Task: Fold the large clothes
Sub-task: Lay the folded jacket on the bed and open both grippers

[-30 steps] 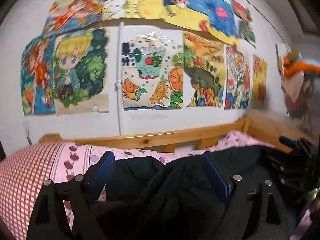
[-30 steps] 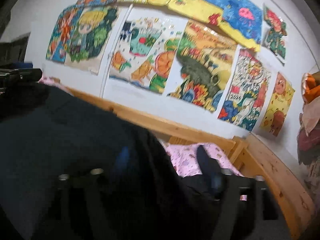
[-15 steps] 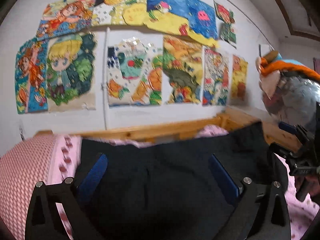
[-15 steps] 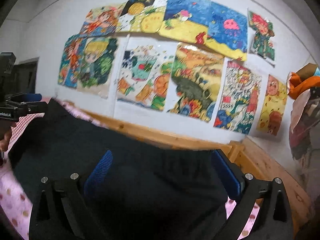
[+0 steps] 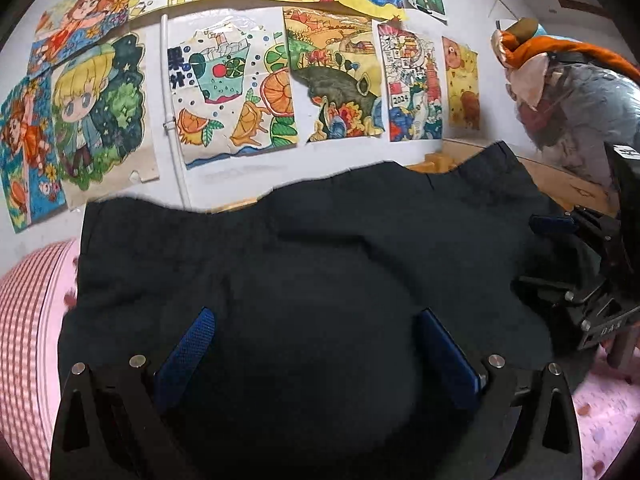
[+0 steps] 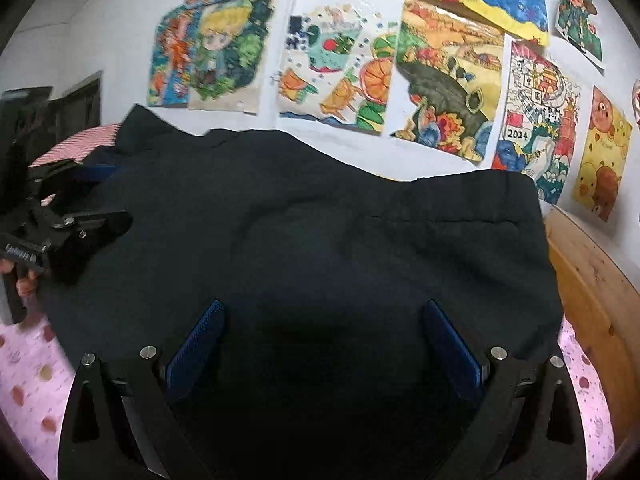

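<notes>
A large black garment (image 5: 312,248) is spread wide and lifted in front of the wall, filling the lower half of both views (image 6: 320,240). My left gripper (image 5: 316,344) has its blue pads wide apart with the dark cloth lying between and over them. My right gripper (image 6: 324,336) stands the same way, pads wide apart with cloth between them. Whether either pad pair pinches the cloth is hidden. The right gripper also shows at the garment's right edge in the left wrist view (image 5: 580,280), and the left gripper at its left edge in the right wrist view (image 6: 60,224).
A pink patterned bed sheet (image 6: 28,380) lies below, with a red checked pillow (image 5: 24,320) on the left. A wooden bed rail (image 6: 592,288) runs along the right. Children's drawings (image 5: 232,92) cover the white wall. Bundled clothes (image 5: 568,92) hang at the right.
The garment has risen from a heap on the bed to a wide raised sheet between the two grippers. Both grippers have moved up and apart.
</notes>
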`<state>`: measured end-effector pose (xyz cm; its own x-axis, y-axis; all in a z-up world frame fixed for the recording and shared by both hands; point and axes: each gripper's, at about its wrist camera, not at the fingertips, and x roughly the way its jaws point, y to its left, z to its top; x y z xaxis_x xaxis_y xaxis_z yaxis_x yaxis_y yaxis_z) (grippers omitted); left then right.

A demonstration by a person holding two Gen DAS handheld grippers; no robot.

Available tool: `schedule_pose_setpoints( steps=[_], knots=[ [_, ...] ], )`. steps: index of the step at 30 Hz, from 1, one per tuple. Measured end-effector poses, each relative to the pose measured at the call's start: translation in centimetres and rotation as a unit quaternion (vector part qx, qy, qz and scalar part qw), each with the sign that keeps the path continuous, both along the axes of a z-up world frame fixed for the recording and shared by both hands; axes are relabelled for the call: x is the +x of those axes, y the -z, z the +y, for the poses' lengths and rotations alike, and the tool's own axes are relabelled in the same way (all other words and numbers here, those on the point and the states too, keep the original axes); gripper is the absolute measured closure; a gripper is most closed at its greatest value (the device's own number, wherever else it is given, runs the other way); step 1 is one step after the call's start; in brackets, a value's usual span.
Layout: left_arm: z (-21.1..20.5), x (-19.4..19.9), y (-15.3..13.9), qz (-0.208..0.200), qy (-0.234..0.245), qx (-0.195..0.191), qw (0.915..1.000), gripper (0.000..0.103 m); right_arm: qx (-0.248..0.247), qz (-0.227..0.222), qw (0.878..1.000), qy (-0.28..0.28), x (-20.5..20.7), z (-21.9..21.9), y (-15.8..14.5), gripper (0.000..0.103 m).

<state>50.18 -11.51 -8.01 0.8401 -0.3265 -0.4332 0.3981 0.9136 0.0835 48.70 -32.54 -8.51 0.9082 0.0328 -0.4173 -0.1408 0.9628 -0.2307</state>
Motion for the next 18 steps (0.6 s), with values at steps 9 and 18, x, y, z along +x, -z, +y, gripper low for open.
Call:
schedule_pose_setpoints(
  steps=[9,18],
  knots=[
    [1.3,7.3,-1.1,0.061,-0.072,-0.026,0.9952,0.0,0.005,0.041,0.997,0.062,7.5,-0.3,-1.6,0.002],
    [4.0,12.3,0.0,0.12,-0.119,-0.067,0.9833,0.0,0.072,0.076,0.986,0.13,12.0,-5.1,-0.8,0.002]
  ],
)
